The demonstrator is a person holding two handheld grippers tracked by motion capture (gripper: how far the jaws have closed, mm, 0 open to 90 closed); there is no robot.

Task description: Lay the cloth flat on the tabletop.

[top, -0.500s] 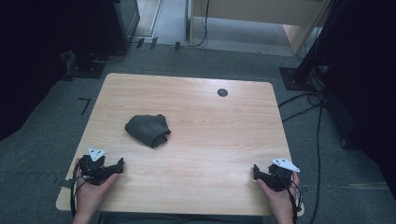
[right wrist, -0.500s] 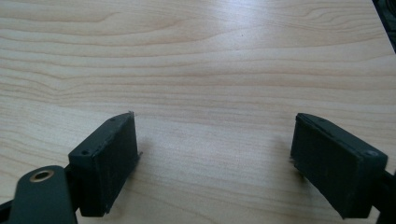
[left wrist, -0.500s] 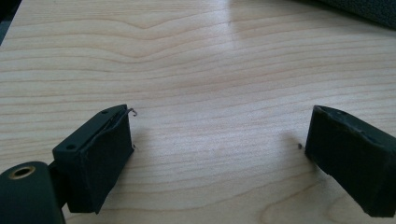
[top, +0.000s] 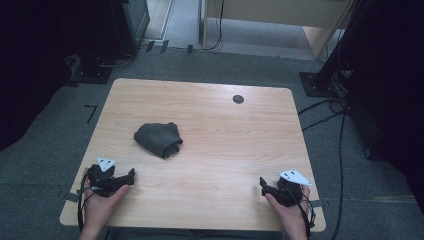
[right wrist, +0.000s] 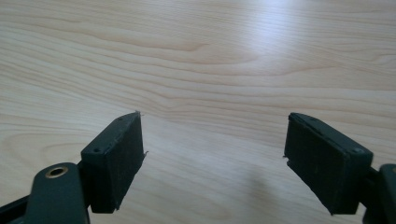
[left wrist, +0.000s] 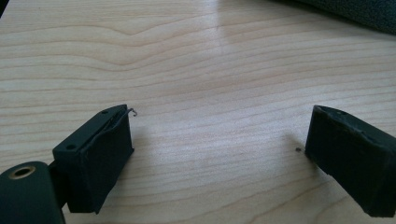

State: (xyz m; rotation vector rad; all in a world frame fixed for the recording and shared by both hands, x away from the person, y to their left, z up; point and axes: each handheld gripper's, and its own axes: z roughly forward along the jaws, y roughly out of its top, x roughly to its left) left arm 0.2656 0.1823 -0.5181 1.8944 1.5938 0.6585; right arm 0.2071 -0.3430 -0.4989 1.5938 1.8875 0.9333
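A crumpled dark grey cloth (top: 158,138) lies on the wooden table (top: 225,130), left of its middle. My left gripper (top: 131,175) rests near the table's front left corner, a hand's length in front of the cloth and apart from it. Its jaws stand wide open over bare wood, as the left gripper (left wrist: 219,140) view shows. My right gripper (top: 262,184) rests near the front right corner, far from the cloth. The right gripper (right wrist: 212,144) view shows both jaws spread with nothing between them.
A small dark round grommet (top: 238,99) sits in the tabletop at the back right. Grey carpet surrounds the table, with black stands (top: 322,80) and cables (top: 330,112) at the right and dark equipment at the back left.
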